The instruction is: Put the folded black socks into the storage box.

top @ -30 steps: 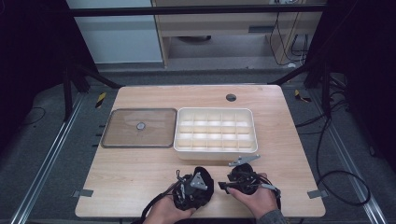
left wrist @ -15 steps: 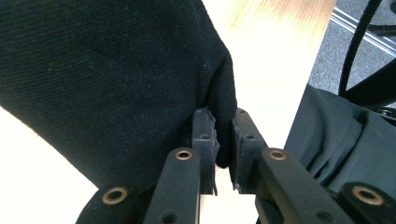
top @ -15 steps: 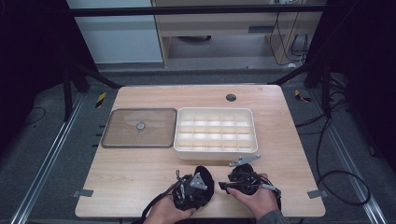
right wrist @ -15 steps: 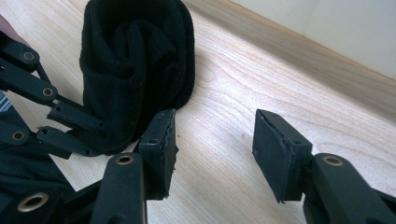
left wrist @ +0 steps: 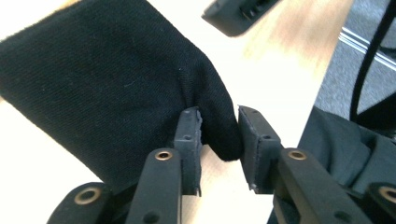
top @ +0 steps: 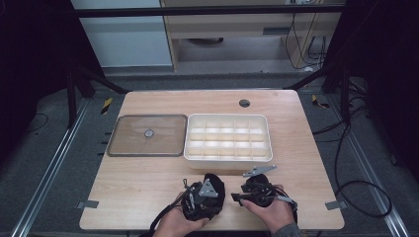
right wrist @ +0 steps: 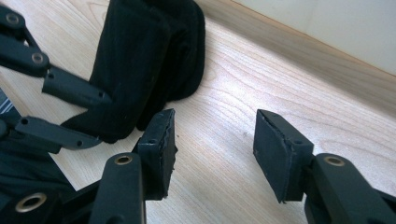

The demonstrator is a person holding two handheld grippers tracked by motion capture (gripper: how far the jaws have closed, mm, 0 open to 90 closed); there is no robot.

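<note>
A black cloth lies on the wooden table near the front edge, just in front of the white box. My left gripper has a folded corner of it between its pads. Its jaws have just been opening and now stand slightly apart, loose around the fold. In the high view the left gripper and the cloth form one dark mass. My right gripper is open over bare wood just right of the cloth, with nothing between its fingers. The right gripper points left towards the left one.
A white box with several compartments stands mid-table, close behind both grippers. A flat brownish lid with a small knob lies to its left. A round dark hole sits near the far edge. The person's hands hold both grippers at the front edge.
</note>
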